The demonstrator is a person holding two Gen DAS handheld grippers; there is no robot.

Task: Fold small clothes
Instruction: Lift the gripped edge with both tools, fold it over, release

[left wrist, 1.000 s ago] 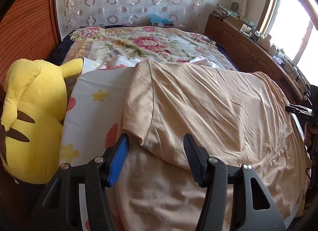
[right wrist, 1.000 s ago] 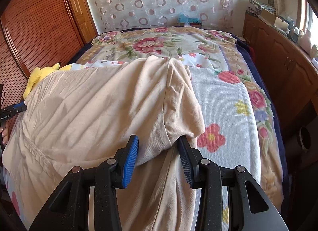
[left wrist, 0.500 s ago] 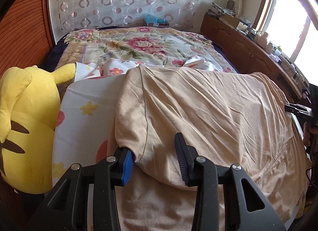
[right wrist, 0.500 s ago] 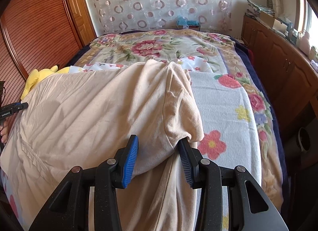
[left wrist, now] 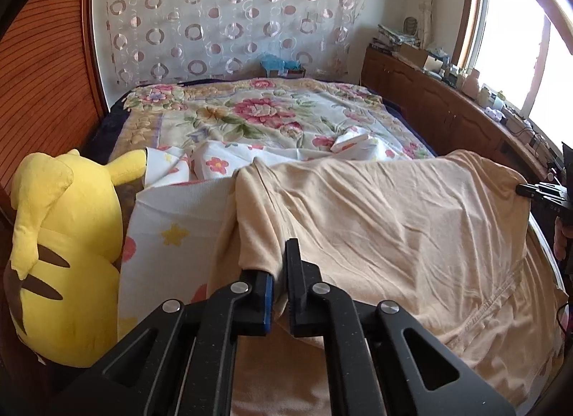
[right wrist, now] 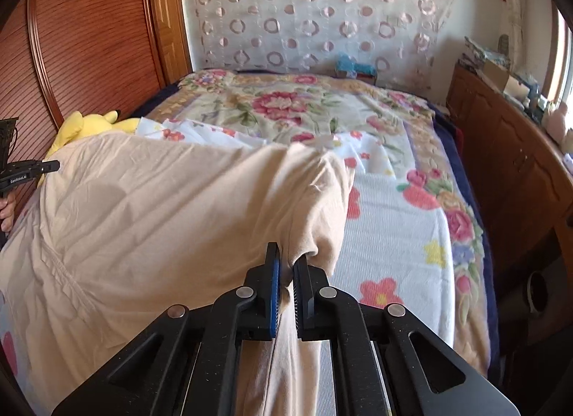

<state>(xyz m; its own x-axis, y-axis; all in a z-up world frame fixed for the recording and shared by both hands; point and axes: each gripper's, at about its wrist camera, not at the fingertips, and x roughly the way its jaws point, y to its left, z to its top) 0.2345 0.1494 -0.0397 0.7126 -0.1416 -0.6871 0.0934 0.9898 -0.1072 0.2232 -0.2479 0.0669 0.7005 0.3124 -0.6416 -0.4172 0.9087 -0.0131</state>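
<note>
The left gripper (left wrist: pixel 281 283) had its fingers clamped on a bunched fold of the beige garment (left wrist: pixel 376 222), the cloth pinched between the blue pad and the black one and rising just beyond the fingertips. The right gripper (right wrist: pixel 285 283) was likewise shut tight on a gathered fold of the same garment (right wrist: pixel 172 208), with a strip of it hanging down between and below the fingers. The garment lay spread across the near part of the bed (left wrist: pixel 258 111), stretching away to the right of the left fingers and to the left of the right fingers, on a white sheet (right wrist: pixel 394 237) printed with flowers and stars. Left of the left fingers sat a yellow plush toy (left wrist: pixel 61 247), touching the sheet's edge. Beyond both grippers the floral quilt ran to a curtain (left wrist: pixel 229 15) patterned with rings. To the right of the right fingers stood a wooden cabinet (right wrist: pixel 508 151). Each gripper appeared at the far edge of the other's view, at the garment's side.
</note>
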